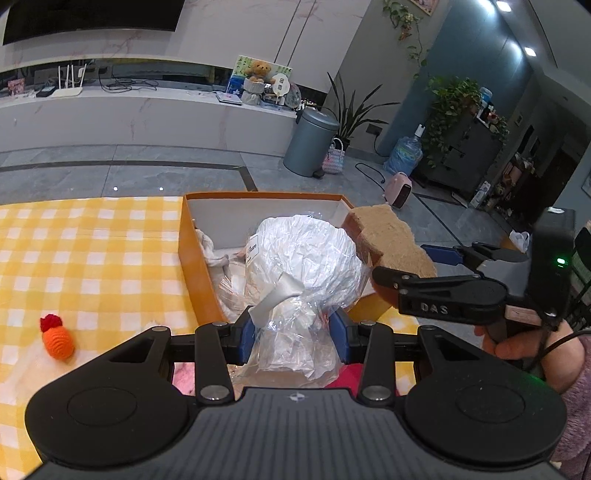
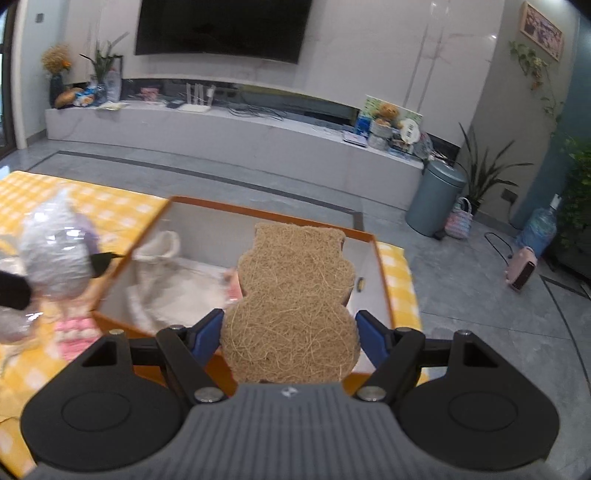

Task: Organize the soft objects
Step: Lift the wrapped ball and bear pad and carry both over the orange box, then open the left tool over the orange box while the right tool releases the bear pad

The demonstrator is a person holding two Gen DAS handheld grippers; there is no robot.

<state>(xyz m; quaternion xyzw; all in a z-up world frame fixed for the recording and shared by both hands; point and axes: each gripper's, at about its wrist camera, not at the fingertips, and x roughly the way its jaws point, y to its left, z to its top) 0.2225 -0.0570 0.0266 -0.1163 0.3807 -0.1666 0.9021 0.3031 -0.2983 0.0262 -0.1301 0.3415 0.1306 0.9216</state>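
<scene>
A dark television [image 2: 221,29] hangs on a pale marble wall [image 2: 369,55] above a long white console [image 2: 221,129], with grey tiled floor [image 2: 461,295], a grey bin [image 2: 436,199] and leafy plants [image 1: 454,107] nearby.

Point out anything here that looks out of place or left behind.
The orange crocheted toy lies alone on the checked cloth, far left of the orange box, while the left gripper and right gripper both hold items at the box.
</scene>
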